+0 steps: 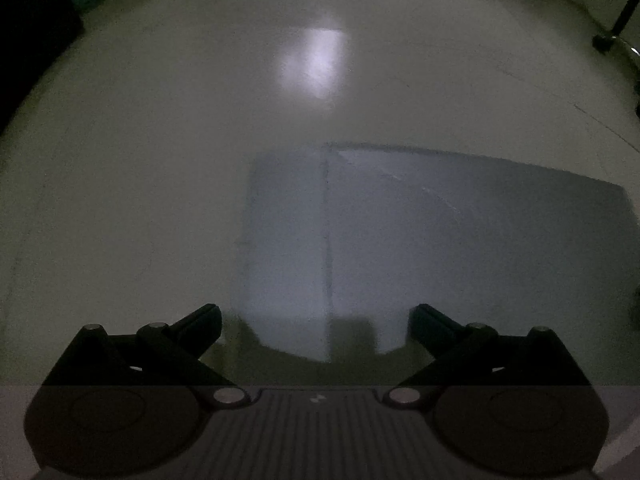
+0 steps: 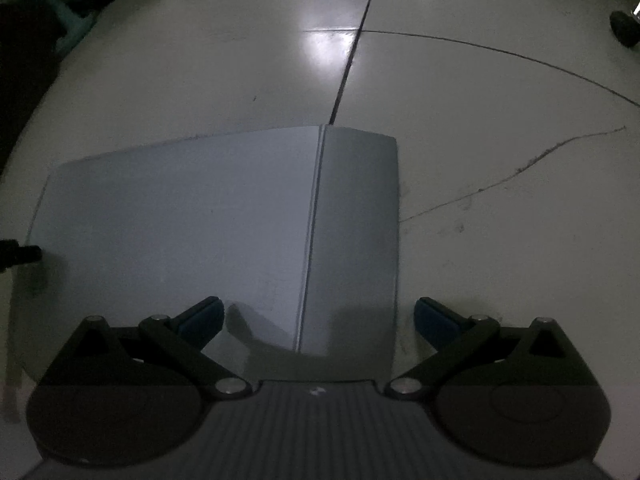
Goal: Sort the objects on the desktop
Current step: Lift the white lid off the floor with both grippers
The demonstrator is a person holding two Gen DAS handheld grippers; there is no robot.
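A flat grey-blue board (image 2: 224, 232) lies on the pale tiled floor (image 2: 500, 120), and it is the only thing near either gripper. In the right wrist view it fills the middle and left of the picture, with a straight seam or crease running from its far edge down toward the camera, splitting it into a wide left part and a narrower right part. Its right edge is straight and its far corners are square. The same board (image 1: 440, 240) shows in the left wrist view, blurred and dim, reaching from the centre out to the right, with the seam again running down through it.

The right gripper (image 2: 318, 316) hovers over the near edge of the board with its jaws spread wide and nothing between them; blue pads line the inner faces of its fingertips (image 2: 202, 318). The left gripper (image 1: 316, 324) is likewise spread wide and empty, above the near left end of the board. Whether either one touches the board cannot be told.

On the floor, a dark tile joint (image 2: 354, 48) runs away from the board's far edge, past a bright patch of reflected light (image 2: 326, 48). A thin scratch (image 2: 520, 172) crosses the tile to the right of the board. A small dark object (image 2: 20, 254) pokes in at the left edge, beside the board. The room is dim.
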